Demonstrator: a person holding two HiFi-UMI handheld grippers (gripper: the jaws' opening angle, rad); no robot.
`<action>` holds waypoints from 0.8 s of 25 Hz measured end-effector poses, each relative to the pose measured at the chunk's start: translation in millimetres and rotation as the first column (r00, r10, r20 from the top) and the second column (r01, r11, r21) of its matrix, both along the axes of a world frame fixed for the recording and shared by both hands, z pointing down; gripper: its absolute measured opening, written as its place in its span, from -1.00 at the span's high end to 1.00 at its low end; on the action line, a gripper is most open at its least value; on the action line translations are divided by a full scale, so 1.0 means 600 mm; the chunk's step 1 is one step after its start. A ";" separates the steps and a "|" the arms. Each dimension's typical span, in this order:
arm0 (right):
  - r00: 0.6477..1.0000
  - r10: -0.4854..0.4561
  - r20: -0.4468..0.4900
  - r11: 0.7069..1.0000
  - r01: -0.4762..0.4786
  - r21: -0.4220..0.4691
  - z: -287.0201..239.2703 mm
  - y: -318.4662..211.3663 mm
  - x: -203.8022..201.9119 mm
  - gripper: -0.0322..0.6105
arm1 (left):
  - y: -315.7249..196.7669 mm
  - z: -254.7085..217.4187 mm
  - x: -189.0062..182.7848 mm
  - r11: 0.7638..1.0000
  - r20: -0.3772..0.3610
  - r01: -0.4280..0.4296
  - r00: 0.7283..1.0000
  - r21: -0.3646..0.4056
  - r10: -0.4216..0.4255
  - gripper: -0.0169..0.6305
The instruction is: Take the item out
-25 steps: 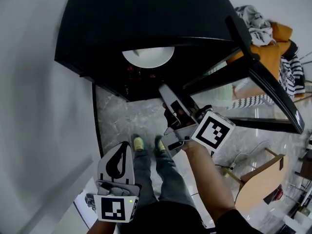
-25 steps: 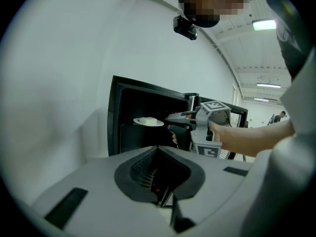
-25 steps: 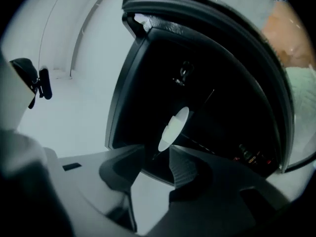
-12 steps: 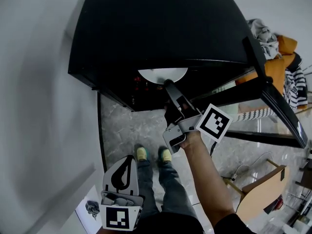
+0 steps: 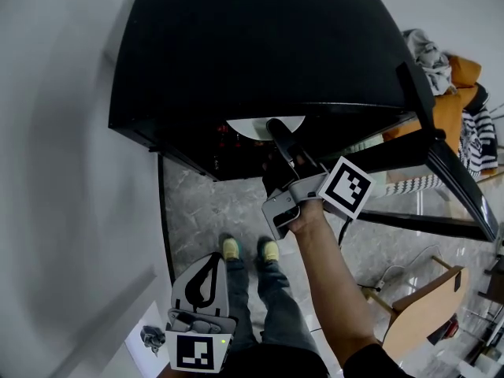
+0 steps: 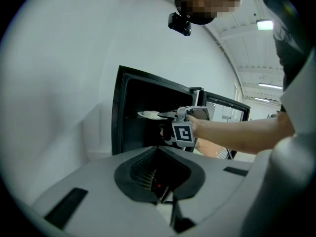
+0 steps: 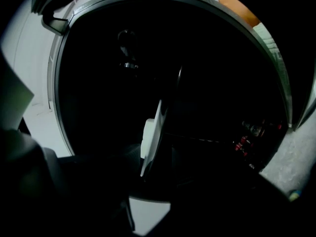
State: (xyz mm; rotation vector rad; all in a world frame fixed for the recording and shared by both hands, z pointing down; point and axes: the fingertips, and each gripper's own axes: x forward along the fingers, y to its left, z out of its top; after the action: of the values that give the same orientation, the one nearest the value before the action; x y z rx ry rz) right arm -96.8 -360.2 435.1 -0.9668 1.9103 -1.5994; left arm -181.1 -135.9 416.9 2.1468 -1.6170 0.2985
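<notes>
A white plate (image 5: 252, 126) sits inside a black cabinet (image 5: 260, 46) whose door (image 5: 441, 160) stands open to the right. In the right gripper view the plate (image 7: 154, 132) appears edge-on with a white block (image 7: 146, 138) on it. My right gripper (image 5: 277, 129) reaches into the opening. Its jaws stand wide on either side of the plate's near rim, and I see no pad pressing on it. My left gripper (image 5: 211, 260) hangs low by the person's legs, its tips together and nothing held. From there the plate (image 6: 149, 115) and right gripper (image 6: 167, 115) show ahead.
The cabinet stands on a marbled floor (image 5: 205, 203) against a white wall (image 5: 63, 172). Small red glints (image 7: 241, 143) show inside it, low down. An orange-draped chair (image 5: 455, 81) and a wooden stool (image 5: 417, 298) stand to the right. The person's feet (image 5: 230, 249) are just before the cabinet.
My right gripper has pushed forward from outside the cabinet until its tips reach the plate's rim. The left gripper has stayed low, drifting slightly.
</notes>
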 end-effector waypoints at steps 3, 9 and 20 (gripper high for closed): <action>1.000 0.005 0.023 1.000 -0.004 -0.016 0.002 -0.004 -0.005 0.27 | -0.005 0.001 -0.007 1.000 0.000 0.006 1.000 0.005 -0.006 0.92; 0.996 0.048 0.071 0.997 -0.043 -0.070 0.002 -0.004 -0.003 0.56 | -0.009 -0.001 -0.011 1.000 -0.006 0.009 1.000 0.002 -0.009 0.92; 0.990 0.084 0.115 0.984 -0.064 -0.165 0.002 -0.004 -0.006 0.78 | -0.008 -0.003 -0.009 1.000 -0.002 0.012 1.000 0.011 -0.012 0.92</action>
State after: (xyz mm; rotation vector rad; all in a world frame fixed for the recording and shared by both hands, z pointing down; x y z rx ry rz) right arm -100.3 -362.7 436.4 -0.9684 1.6658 -1.7480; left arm -186.6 -140.7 415.3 2.1435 -1.6335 0.2841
